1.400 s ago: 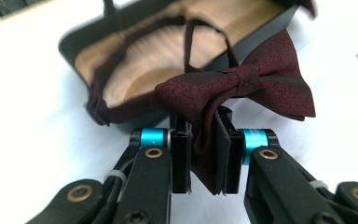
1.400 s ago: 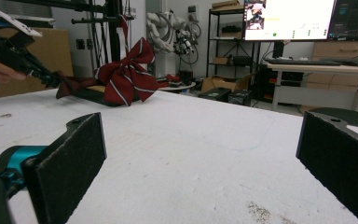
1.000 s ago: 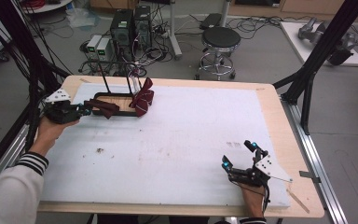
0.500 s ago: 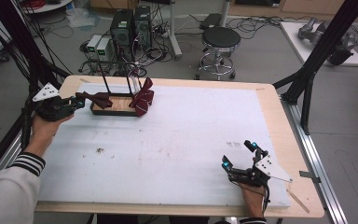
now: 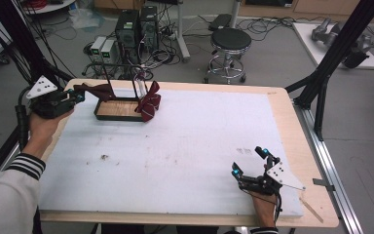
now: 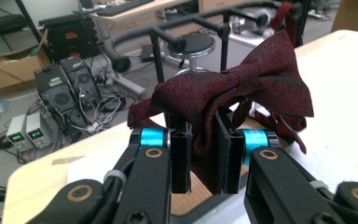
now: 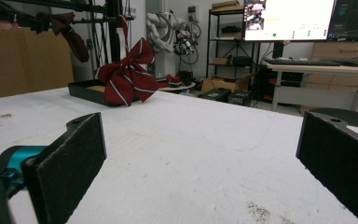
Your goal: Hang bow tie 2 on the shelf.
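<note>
At ten o'clock, the left gripper (image 5: 76, 97) pinches a dark red bow tie (image 5: 95, 90) lifted above the tray (image 5: 118, 117), not yet hung on the rack (image 5: 121, 73). A striped bow (image 5: 149, 101) leans at the tray's right end. At five o'clock, the right gripper (image 5: 250, 163) rests with jaws spread, holding nothing.

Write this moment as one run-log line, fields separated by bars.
left gripper: shut on dark red bow tie | right gripper: open, on table | striped bow: at tray

A tray (image 5: 117, 111) sat at the table's (image 5: 292, 126) far left, a bow (image 5: 149, 101) draped over its right edge.
</note>
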A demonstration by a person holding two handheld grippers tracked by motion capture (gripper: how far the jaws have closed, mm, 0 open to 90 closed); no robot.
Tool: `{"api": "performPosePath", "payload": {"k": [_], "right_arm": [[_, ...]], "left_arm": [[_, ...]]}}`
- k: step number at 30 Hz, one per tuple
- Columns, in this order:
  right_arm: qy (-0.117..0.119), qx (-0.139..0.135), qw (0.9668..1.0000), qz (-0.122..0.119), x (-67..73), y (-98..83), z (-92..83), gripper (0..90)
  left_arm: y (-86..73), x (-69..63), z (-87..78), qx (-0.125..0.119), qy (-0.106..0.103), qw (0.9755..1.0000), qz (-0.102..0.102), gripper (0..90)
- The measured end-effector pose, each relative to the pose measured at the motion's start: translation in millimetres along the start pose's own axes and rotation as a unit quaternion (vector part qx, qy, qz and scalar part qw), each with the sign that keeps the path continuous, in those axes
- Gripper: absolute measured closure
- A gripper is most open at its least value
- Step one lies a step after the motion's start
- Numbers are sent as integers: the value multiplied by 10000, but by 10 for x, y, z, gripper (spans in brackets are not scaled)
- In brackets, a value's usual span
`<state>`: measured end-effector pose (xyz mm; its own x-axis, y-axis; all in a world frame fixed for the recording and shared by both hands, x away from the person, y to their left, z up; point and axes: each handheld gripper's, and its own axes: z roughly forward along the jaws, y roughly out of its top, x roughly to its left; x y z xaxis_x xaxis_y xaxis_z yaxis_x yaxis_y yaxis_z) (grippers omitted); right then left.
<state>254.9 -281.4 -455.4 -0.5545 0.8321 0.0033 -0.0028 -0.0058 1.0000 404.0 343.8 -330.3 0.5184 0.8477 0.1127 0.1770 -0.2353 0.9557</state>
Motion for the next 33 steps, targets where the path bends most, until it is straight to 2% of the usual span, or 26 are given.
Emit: {"api": "performPosePath", "payload": {"k": [11,25,28,33], "right_arm": [[5,16,10000,21,3,0,0,5],[11,28,10000,25,0,1,3,5],[15,28,10000,19,-1,1,3,5],[9,22,10000,18,1,1,2,5]], "left_arm": [[73,75,-84,-19,200,9998,4,785],[139,267,-77,62,650,9978,-82,785],[143,307,-70,-2,784,9968,-161,785],[123,324,9,-49,875,9957,-289,785]]}}
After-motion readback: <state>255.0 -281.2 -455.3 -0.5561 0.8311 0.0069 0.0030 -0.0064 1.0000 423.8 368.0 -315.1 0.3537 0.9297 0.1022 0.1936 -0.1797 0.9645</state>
